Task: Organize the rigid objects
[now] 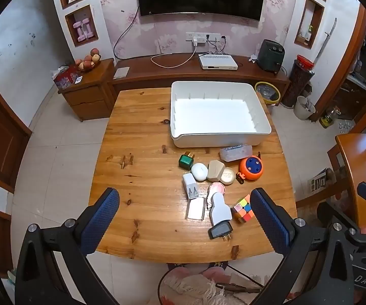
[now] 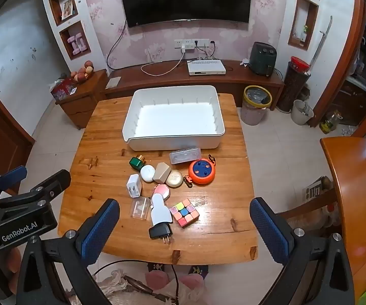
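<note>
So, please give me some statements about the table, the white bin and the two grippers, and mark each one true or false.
1. The white bin has nothing in it. True.
2. The right gripper is shut on the colour cube. False: it is open and holds nothing; the cube lies on the wooden table.
3. The black charger lies nearest the table's front edge. True.
4. The orange round reel sits inside the bin. False: it rests on the table, in front of the bin.
5. The left gripper is open. True.
</note>
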A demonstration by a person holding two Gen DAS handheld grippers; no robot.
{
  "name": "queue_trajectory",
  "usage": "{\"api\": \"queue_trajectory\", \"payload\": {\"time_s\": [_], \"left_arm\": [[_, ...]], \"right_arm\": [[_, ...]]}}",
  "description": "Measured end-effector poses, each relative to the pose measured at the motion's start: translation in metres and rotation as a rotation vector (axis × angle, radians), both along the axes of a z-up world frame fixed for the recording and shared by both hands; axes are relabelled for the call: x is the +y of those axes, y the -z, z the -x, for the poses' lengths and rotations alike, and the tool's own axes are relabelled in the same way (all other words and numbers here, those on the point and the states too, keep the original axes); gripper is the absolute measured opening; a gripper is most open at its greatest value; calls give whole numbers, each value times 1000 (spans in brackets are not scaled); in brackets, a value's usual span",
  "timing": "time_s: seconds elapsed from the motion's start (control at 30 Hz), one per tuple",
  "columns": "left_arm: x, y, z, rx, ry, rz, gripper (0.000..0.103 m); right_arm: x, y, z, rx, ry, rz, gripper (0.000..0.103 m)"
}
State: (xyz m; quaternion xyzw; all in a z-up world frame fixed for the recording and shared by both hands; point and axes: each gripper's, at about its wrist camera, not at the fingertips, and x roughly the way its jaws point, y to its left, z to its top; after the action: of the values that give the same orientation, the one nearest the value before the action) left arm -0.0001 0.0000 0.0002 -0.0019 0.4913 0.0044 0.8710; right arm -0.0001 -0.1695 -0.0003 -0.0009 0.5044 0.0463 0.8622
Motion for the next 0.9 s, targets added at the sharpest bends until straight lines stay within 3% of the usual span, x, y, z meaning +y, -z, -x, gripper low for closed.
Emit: {"api": "queue_trajectory", "payload": {"time_s": [0.9], "left_arm": [[5,0,-2,-2,-2,-1,102]], "right_arm": [[7,0,-9,-7,-4,-13,102]]}}
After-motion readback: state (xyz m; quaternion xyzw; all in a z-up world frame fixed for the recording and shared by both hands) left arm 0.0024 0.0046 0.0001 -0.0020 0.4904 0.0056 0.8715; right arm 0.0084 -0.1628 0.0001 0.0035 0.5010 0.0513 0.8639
